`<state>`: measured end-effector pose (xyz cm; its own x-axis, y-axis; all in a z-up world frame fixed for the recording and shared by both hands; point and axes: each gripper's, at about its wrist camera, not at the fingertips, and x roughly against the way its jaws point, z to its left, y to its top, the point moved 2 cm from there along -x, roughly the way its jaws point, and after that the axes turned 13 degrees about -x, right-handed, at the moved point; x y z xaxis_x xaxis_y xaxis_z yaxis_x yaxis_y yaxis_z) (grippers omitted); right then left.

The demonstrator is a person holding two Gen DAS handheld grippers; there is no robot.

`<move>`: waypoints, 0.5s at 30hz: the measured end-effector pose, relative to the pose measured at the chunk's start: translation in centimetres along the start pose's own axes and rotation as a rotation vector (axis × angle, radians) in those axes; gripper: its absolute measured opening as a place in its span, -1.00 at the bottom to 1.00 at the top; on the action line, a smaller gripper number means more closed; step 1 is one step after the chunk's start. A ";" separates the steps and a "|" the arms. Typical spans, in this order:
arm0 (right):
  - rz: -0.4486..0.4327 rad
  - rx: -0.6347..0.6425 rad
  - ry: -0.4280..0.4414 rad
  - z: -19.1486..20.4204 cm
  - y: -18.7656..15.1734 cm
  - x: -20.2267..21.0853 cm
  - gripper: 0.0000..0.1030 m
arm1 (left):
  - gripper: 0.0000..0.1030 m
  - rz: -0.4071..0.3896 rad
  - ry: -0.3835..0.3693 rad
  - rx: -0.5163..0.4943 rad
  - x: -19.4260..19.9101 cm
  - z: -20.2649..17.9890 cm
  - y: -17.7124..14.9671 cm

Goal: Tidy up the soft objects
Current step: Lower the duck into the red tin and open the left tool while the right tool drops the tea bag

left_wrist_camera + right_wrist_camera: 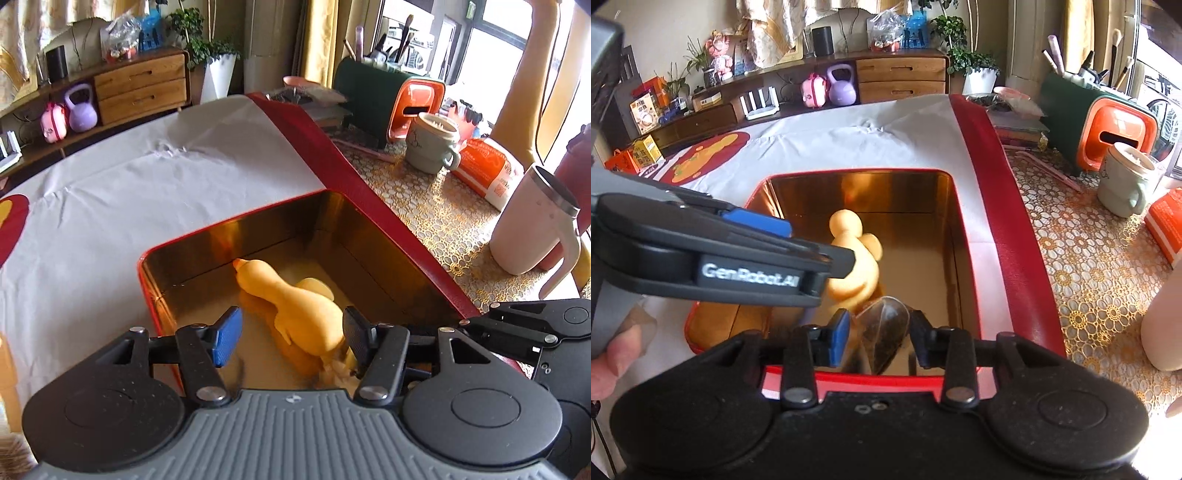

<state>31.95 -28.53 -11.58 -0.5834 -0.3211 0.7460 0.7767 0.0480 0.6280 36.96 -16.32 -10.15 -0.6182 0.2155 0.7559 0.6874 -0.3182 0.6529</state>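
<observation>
Observed yellow rubber duck (295, 306) lying inside red tin (155, 317) on white cloth (129, 192). Noted left gripper (291, 332) parted, pads clear of duck. Noted right gripper (879, 339) narrowly parted around brown soft object (884, 336); contact indeterminate.

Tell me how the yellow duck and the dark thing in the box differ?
The duck is pale yellow and opaque; the dark thing is brownish and looks see-through. The duck is long, with a neck and head; the dark thing is a short, seamed lump. The duck lies clear of the left gripper's open pads; the dark thing sits between the right gripper's. Both are inside the box.
</observation>
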 end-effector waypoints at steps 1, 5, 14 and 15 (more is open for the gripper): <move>-0.007 -0.001 -0.002 0.0 0.0 0.3 -0.28 | 0.15 -0.007 0.001 0.001 0.4 0.0 0.0; -0.029 -0.005 0.001 0.2 0.1 1.4 -0.18 | 0.15 -0.031 0.007 -0.002 2.2 -0.1 -0.3; -0.071 -0.006 -0.001 0.8 0.0 3.9 0.16 | 0.32 -0.091 0.021 -0.007 6.7 0.0 -1.1; -0.074 -0.005 0.000 0.9 -0.1 4.2 0.21 | 0.32 -0.097 0.023 -0.009 7.2 0.1 -1.3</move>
<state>29.22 -28.99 -8.28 -0.6393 -0.3237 0.6975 0.7326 0.0191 0.6804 31.68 -14.29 -5.52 -0.6907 0.2242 0.6875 0.6202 -0.3053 0.7226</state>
